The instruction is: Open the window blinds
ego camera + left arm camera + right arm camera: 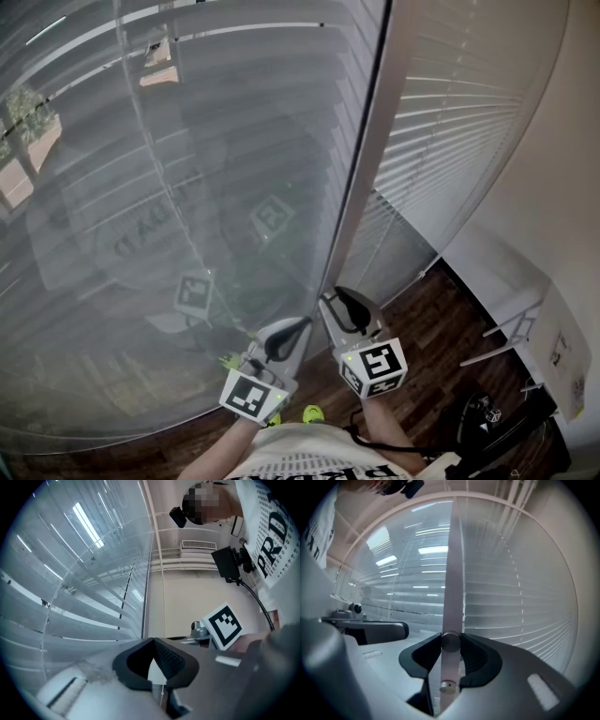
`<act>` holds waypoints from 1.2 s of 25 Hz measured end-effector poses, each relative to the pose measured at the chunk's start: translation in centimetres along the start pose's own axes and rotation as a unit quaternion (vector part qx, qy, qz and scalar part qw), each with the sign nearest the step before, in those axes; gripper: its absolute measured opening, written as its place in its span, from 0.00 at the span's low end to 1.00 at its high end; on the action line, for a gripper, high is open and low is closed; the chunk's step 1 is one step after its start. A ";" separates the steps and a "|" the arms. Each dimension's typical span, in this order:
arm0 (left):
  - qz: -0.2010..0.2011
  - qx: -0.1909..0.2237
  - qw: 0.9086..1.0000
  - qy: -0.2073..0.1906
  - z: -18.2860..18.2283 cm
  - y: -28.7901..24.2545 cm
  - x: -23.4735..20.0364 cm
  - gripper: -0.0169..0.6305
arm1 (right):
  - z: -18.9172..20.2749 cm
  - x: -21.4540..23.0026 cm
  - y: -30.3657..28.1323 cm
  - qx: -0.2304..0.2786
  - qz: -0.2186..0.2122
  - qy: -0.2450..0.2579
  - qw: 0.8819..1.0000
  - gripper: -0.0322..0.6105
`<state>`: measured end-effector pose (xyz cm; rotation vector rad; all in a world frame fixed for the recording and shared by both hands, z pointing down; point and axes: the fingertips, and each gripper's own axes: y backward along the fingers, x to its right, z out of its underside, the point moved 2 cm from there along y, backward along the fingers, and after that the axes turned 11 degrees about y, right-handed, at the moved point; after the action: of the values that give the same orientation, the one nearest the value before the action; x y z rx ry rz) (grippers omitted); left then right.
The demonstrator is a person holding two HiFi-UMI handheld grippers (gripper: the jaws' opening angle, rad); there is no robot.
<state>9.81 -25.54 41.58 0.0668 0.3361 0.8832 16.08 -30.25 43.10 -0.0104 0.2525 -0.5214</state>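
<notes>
Pale slatted blinds [187, 169] hang over the left window, and a second set [450, 112] covers the right one. Trees show dimly through the left set. A pale tilt wand [452, 573] hangs straight down in the right gripper view. Its round lower end sits between the dark pads of my right gripper [451, 641], which is shut on it. In the head view that gripper [339, 298] stands at the foot of the grey window post [366, 169]. Just left of it my left gripper [296, 326] is shut. Its tips [153, 641] meet, and I make out nothing held between them.
Dark wooden floor [441, 319] lies below the right window. A white piece of furniture [558, 347] stands at the right wall, with black gear [487, 412] on the floor in front of it. The person's printed shirt [276, 531] fills the upper right of the left gripper view.
</notes>
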 end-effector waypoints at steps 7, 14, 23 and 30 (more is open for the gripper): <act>0.002 0.001 1.000 -0.002 -0.3 0.1 -0.1 0.01 | -0.4 -1.0 0.5 -0.067 -0.013 0.209 0.976 0.26; 0.008 -0.001 1.000 -0.004 -0.2 0.0 0.0 0.01 | -0.5 -1.7 0.1 -0.090 -0.003 0.366 0.926 0.26; 0.010 -0.004 1.000 -0.006 0.2 0.1 -0.1 0.01 | -0.2 -1.8 -0.4 -0.101 0.003 0.426 0.899 0.24; 0.010 -0.010 1.000 -0.005 0.4 0.1 -0.2 0.01 | -0.2 -1.8 -0.4 -0.087 0.005 0.418 0.904 0.24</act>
<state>9.72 -25.60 42.05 0.0567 0.3185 0.9056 14.34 -29.65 43.35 0.0432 1.1426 -0.4680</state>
